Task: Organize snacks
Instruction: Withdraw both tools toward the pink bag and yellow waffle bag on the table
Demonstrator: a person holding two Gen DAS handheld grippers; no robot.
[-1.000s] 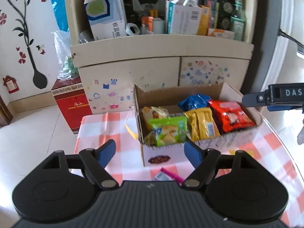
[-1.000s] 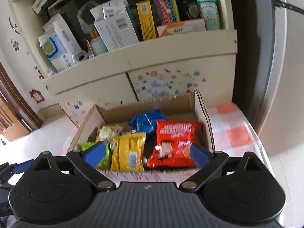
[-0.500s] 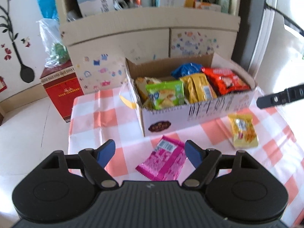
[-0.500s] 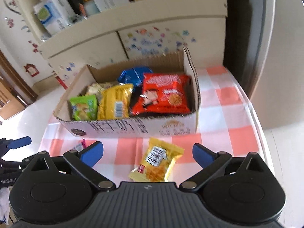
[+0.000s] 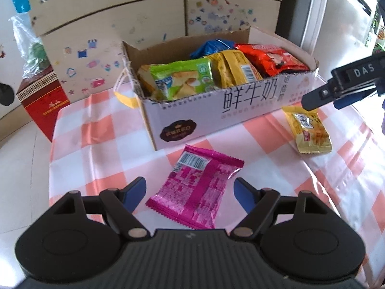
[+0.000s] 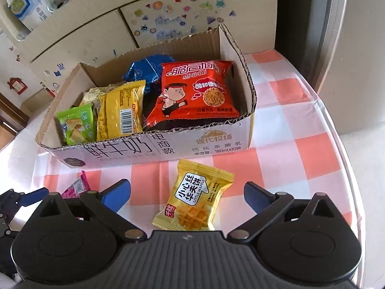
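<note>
sitting on the pink-and-white checked tablecloth point(image 6: 310, 159), a cut-down cardboard milk carton box point(image 6: 168, 147), already packed w/ a red noodle-snack bag point(image 6: 195, 91), blue bag point(image 6: 146, 68), yellow packet point(image 6: 121, 110) and green pastry packet point(image 6: 77, 125). looks light but bulky; corrugated walls stiff enough, prob no need to move it.

two loose packs left outside, both just in front of the box's near wall, well apart from each other:
- magenta foil packet point(image 5: 197, 190), lying flat, seam and barcode side up, right between the left gripper point(image 5: 190, 193) fingers. jaws spread wide, holding nothing.
- yellow little waffle packet point(image 6: 195, 197), lying flat, label up, between the right gripper point(image 6: 187, 193) fingers. also spread wide, nothing held.

handling guess: both very light, air-puffed, soft film, slick surface; contents prob brittle, so gentle squeeze only. best to pinch across the short width at mid-body, or by a crimped end seal where film is flat and less slippery. flat on cloth, so fingertips need to go low, w/o snagging the tablecloth. could slip or rotate if caught by one corner.
</note>
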